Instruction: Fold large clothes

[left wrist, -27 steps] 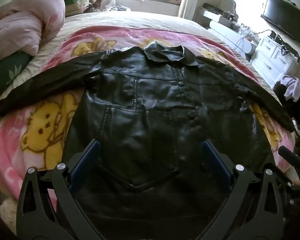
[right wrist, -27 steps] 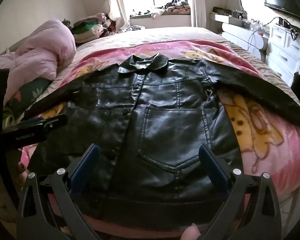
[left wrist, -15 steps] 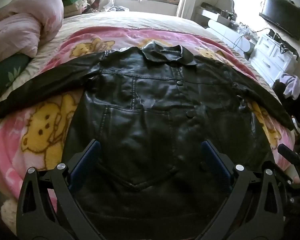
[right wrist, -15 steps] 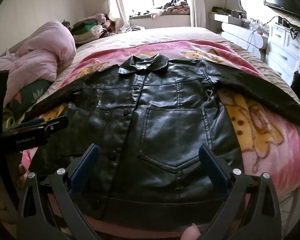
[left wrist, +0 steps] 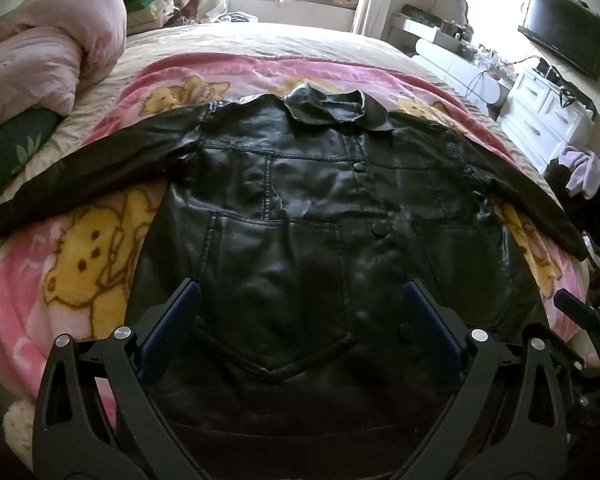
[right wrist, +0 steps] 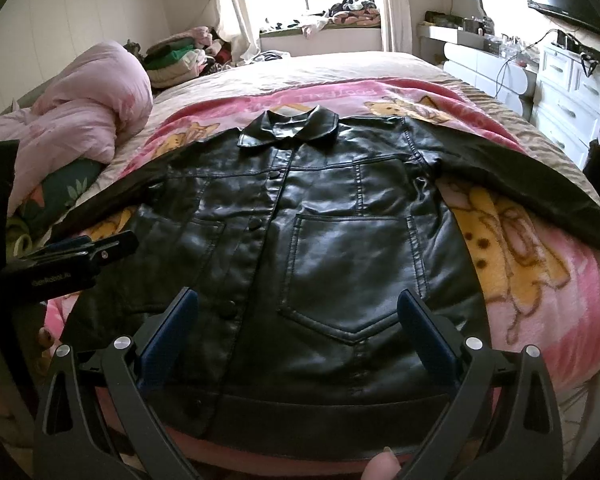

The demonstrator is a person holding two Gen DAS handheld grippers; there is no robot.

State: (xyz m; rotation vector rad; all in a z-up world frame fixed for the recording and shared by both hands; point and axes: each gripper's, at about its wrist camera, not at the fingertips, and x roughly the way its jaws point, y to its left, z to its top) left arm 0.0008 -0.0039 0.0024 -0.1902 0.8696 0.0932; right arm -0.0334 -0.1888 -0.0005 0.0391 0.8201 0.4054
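Jacket (left wrist: 300, 216) of shiny black leather lies flat, front up, sleeves spread, on the pink blanket (left wrist: 60, 280) of the bed, likely heavy, stiff and slippery, so both grippers, left (left wrist: 300, 316) and right (right wrist: 296, 316), fingers wide apart and empty, should pinch hem or cuffs.

The left tool (left wrist: 300, 308) and the right tool (right wrist: 296, 308) both tilt downward, fingers spread wide and gripping nothing. What looks like a fingertip (right wrist: 382, 466) shows near the right tool's base.
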